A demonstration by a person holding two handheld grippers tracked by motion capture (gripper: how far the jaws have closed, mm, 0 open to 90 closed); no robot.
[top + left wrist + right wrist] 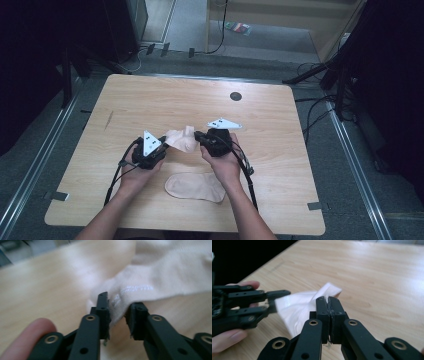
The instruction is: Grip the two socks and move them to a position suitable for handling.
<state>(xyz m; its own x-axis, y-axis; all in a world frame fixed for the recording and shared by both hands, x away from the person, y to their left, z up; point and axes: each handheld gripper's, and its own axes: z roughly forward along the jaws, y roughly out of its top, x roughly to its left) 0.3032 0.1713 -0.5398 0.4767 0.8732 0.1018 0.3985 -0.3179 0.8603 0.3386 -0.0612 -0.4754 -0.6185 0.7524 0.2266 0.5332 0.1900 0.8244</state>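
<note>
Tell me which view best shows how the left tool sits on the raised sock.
The left gripper view: the left tool has its jaws apart with the sock edge between them, not pinched. The right gripper view shows the left tool from the side at the sock. The high view shows the left tool beside the sock, grip hidden.

jaws: we see black bars with brass-ringed screws
plates: ours are grey, three-cornered
cables: ours are black
forearms: bare

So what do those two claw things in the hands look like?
Both are black. The left claw and right claw each carry a grey three-cornered plate with small dark marks. Black cables trail back beside bare forearms. Up close, the jaws are flat black bars with brass-ringed pivots.
</note>
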